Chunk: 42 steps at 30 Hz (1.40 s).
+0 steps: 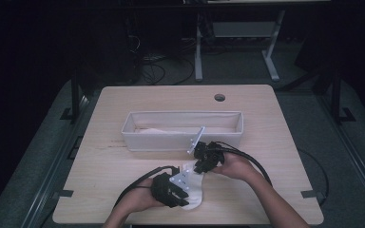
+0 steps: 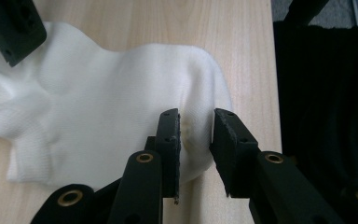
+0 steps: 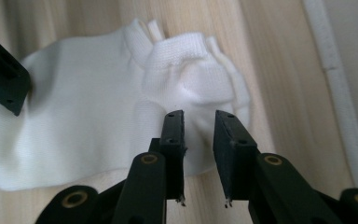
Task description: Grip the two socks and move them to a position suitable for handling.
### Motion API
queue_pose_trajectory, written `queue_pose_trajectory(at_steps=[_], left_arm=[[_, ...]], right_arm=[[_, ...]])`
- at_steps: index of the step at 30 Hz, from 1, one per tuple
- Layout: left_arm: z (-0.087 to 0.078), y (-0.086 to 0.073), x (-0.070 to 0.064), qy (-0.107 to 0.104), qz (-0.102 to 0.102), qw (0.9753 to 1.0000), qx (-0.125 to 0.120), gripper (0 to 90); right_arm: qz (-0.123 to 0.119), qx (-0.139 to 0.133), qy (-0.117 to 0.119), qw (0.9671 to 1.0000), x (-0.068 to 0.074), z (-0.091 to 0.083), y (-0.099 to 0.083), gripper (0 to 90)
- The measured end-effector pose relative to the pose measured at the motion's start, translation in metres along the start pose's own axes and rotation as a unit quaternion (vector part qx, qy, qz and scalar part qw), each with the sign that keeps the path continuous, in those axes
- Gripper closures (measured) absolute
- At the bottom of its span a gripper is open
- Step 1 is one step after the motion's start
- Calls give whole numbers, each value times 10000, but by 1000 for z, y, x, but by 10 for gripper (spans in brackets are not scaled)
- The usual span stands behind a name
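Note:
A white sock (image 1: 196,194) lies flat on the wooden table (image 1: 123,166) near its front edge. My left gripper (image 1: 184,198) is at the sock's near end. In the left gripper view the sock (image 2: 112,88) bunches into a small crease between the narrow-set jaws of that gripper (image 2: 196,135), which is shut on it. My right gripper (image 1: 198,169) holds the far end. In the right gripper view its jaws (image 3: 198,135) are pinched on the edge of the sock (image 3: 88,112) just below the ribbed cuff (image 3: 179,56).
A long white fabric bin (image 1: 180,114) stands across the table's middle, just beyond the right gripper, with something pale inside. A cable hole (image 1: 219,97) is near the far edge. The table's right edge (image 2: 272,70) runs close to the sock's toe.

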<state>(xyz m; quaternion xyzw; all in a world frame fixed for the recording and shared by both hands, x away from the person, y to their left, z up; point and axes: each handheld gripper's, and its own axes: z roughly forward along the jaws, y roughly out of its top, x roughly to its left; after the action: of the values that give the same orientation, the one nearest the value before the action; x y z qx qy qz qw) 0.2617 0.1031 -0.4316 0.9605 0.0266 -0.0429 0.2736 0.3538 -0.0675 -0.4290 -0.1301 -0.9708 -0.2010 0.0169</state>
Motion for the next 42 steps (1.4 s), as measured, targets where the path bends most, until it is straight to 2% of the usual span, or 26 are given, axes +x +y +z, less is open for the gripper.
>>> queue_pose_trajectory(at_steps=[5,11,15,17,20,24,28,42], left_arm=[[-10,-3,5,106,-98,9998,-98,712],[-18,-8,14,189,-238,9994,-147,712],[-20,-10,18,230,-304,9991,-207,712],[-21,-9,20,248,-286,9992,-156,712],[-22,-8,20,284,-291,9991,-124,712],[-25,-6,23,341,-308,9988,-144,712],[-27,-6,25,344,-328,9988,-138,712],[-21,-6,34,327,-456,9984,-104,712]], right_arm=[[-51,-77,-34,10000,6,-13,-3,706],[-266,-155,-89,9995,17,-21,-5,697],[-317,-190,-11,9993,26,-24,-9,686],[-306,-138,-12,9994,30,-26,-10,683],[-365,-232,49,9991,36,-29,-12,680],[-485,-281,64,9984,45,-29,-14,674],[-504,-318,121,9981,53,-27,-17,661],[-783,-407,276,9957,76,-21,-18,648]])
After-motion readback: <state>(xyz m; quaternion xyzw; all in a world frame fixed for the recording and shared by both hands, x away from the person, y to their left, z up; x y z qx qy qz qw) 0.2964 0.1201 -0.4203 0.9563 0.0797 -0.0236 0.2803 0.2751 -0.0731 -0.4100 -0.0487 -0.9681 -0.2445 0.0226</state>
